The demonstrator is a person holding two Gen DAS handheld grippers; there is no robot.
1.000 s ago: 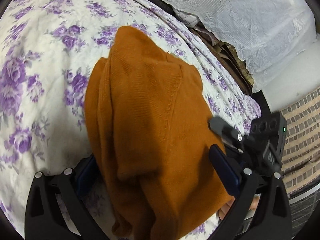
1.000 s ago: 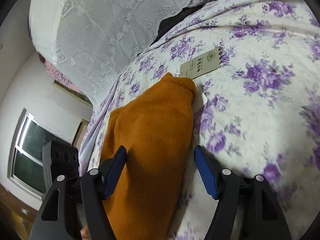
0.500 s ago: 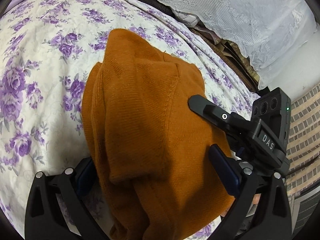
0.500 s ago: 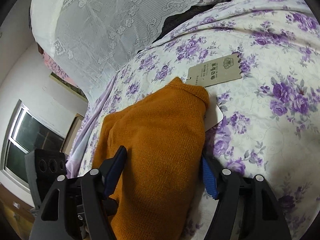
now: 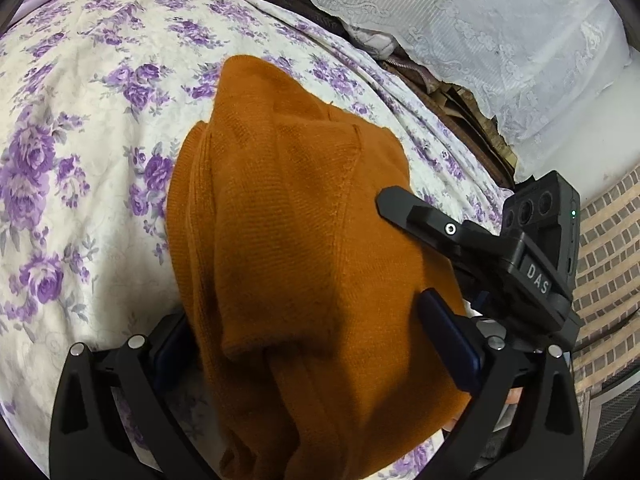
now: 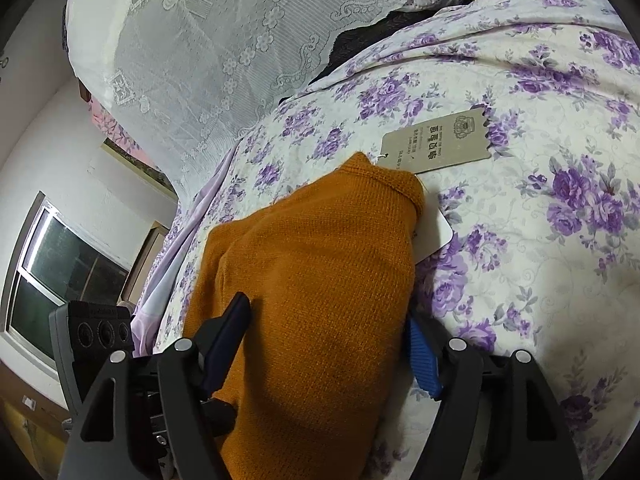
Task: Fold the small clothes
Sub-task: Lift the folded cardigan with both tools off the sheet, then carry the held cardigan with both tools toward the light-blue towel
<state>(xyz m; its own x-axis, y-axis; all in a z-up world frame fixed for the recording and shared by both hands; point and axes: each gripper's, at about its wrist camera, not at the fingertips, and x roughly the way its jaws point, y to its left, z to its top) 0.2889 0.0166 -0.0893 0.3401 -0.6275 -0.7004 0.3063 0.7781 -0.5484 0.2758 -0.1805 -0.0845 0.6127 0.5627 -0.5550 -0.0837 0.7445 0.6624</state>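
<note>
You work over a bedspread (image 5: 80, 140) printed with purple flowers, a white lace cloth (image 6: 208, 48) behind it. Only your right wrist view shows the window (image 6: 52, 272) and the paper tag (image 6: 436, 144) at the orange garment's (image 5: 304, 272) far end. The knit lies bunched in thick folds on the bedspread. Your left gripper (image 5: 316, 352) and right gripper (image 6: 332, 344) both stand wide, straddling the cloth; whether either grips it, you cannot tell.

Purple-flowered bedspread (image 5: 80, 128), white lace cloth (image 6: 208, 40), perhaps a window (image 6: 52, 276).
</note>
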